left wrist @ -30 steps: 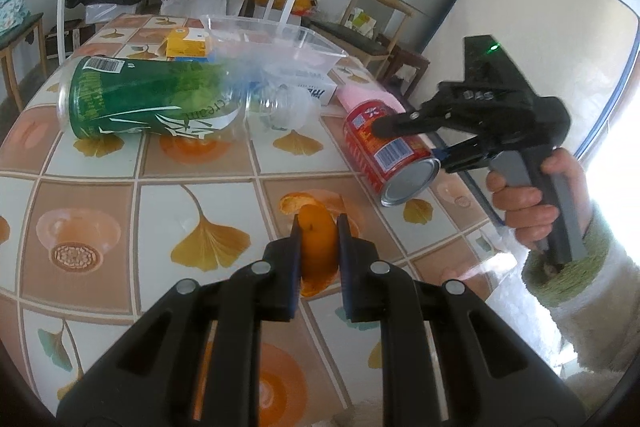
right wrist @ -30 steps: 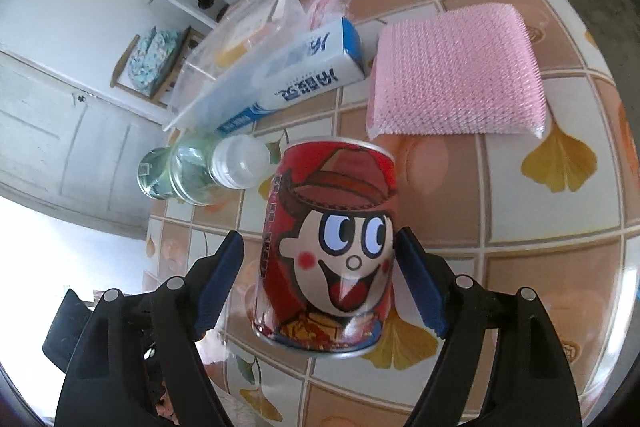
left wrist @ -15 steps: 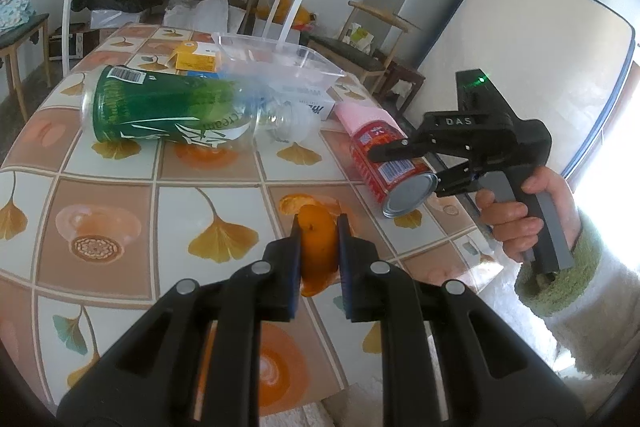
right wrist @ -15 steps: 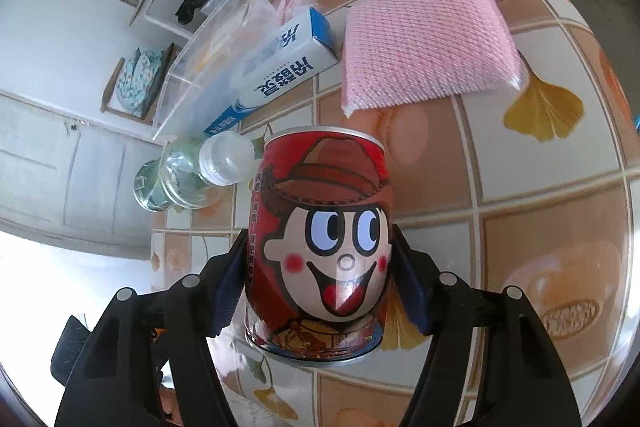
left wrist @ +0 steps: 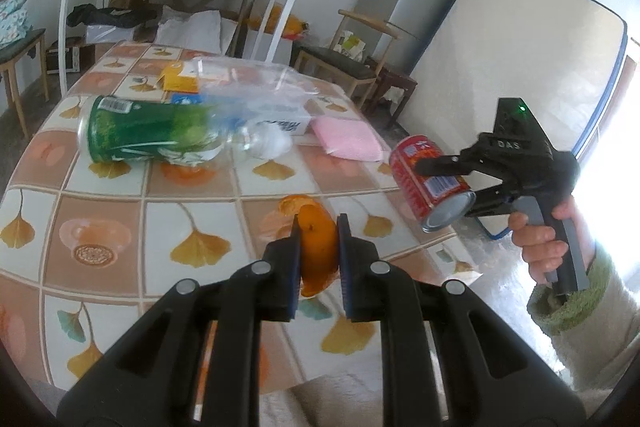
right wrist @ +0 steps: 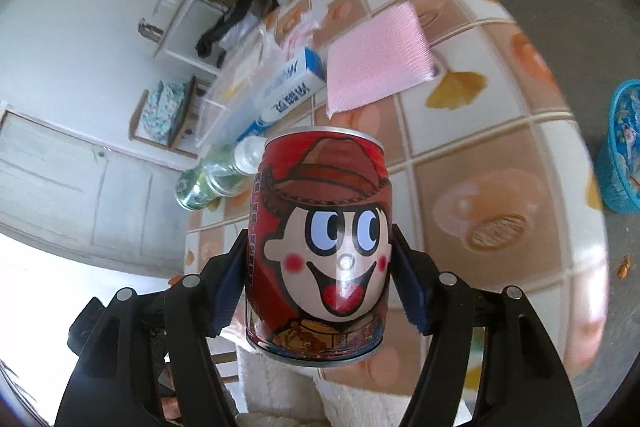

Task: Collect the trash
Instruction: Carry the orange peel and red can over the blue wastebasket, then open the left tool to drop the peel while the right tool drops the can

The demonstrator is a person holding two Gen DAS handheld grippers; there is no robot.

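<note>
Red can (right wrist: 320,243) with cartoon face pinched in right gripper (right wrist: 318,269), jaws just closed in on its sides, held off table (left wrist: 120,211) edge. Orange peel (left wrist: 317,247) squeezed between left gripper (left wrist: 319,259) pads above tiles. Green bottle (left wrist: 152,135) lying sideways further back. Blue basket (right wrist: 622,147) on floor.
</note>
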